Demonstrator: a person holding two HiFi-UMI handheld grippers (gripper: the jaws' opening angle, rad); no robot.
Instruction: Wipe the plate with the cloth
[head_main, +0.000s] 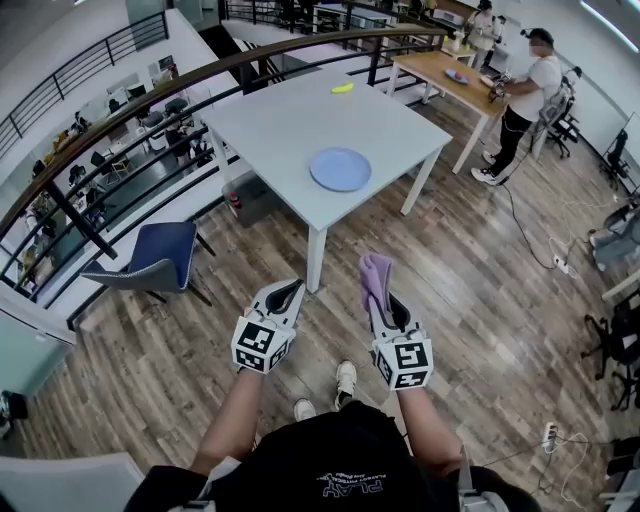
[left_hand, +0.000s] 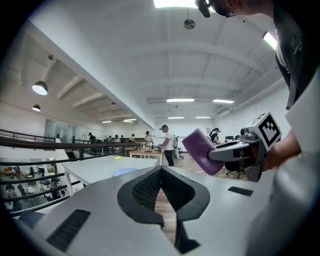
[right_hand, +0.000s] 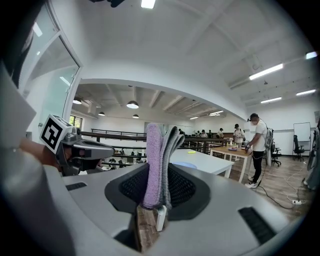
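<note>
Open office, wood plank floor, dark curved railing along the left with desks on a lower level past it. White table mid-room, blue chair near its left, wooden table beyond with a person standing beside. White ceiling, strip lights, black office chairs at right

The cloth looks fuzzy, the plate smooth

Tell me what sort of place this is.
Probably an open-plan office or lab on an upper level: the railing overlooks desks below, a white table stands on wood flooring, and an office chair sits at the right.
</note>
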